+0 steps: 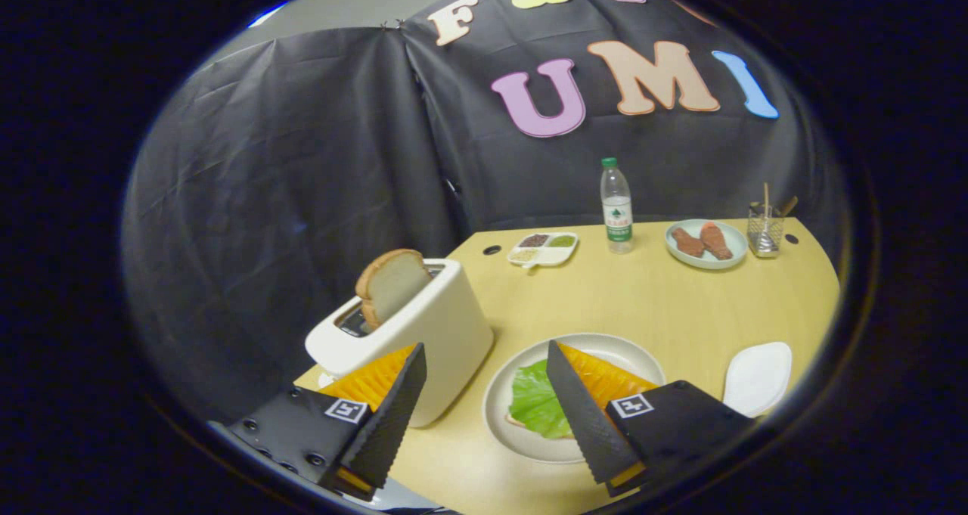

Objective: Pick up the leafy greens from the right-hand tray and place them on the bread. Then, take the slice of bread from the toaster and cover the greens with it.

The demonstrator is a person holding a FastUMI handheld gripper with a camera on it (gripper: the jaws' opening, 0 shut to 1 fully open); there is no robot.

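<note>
A green leaf (535, 404) lies on a slice of bread (522, 424) in the round white plate (575, 346), partly hidden by my right finger. A second slice of bread (391, 282) sticks up out of the white toaster (435, 326), beyond my left finger. My gripper (484, 360) hangs above the table with its fingers wide apart and nothing between them; the left fingertip (414, 360) is in front of the toaster, the right fingertip (556, 356) over the plate.
A small white tray (758, 376) sits right of the plate. At the far side of the wooden table (650, 303) stand a water bottle (616, 206), a divided dish of grains (542, 248), a plate with two brown pieces (705, 243) and a wire holder (765, 228).
</note>
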